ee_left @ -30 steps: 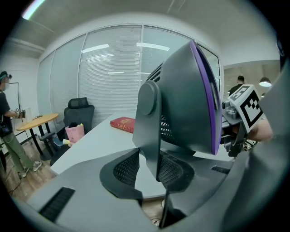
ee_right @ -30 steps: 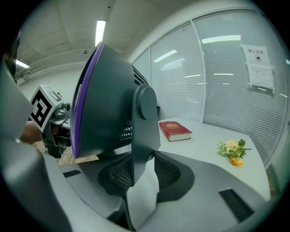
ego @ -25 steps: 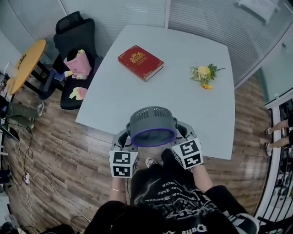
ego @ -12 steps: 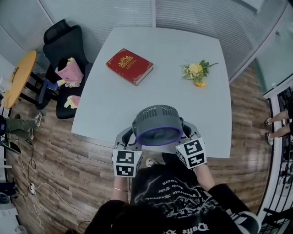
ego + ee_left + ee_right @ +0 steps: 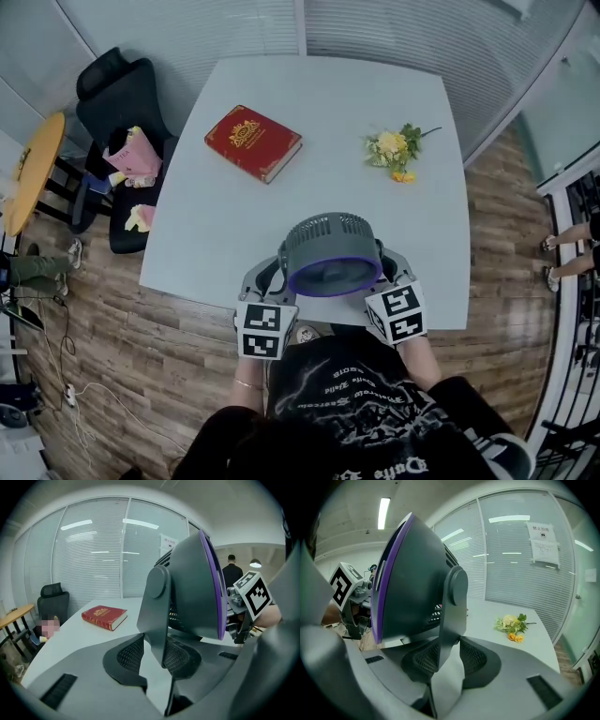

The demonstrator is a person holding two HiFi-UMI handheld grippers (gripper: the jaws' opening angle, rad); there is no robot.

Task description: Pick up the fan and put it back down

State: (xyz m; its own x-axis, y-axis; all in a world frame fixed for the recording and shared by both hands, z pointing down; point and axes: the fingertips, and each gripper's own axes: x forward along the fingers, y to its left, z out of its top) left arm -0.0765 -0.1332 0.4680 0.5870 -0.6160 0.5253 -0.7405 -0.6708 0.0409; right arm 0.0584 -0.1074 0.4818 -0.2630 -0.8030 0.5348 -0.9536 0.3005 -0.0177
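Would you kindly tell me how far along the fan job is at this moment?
Pickup looks done: the left hand-held gripper and right hand-held gripper each clamp a side arm of the fan, which appears held above the table near its front edge. Left to do: setting it back down and releasing.

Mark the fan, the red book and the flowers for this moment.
fan [image 5: 328,242], head view, on its grey rear housing.
red book [image 5: 251,141], head view, middle of the cover.
flowers [image 5: 392,147], head view, on the yellow bloom.
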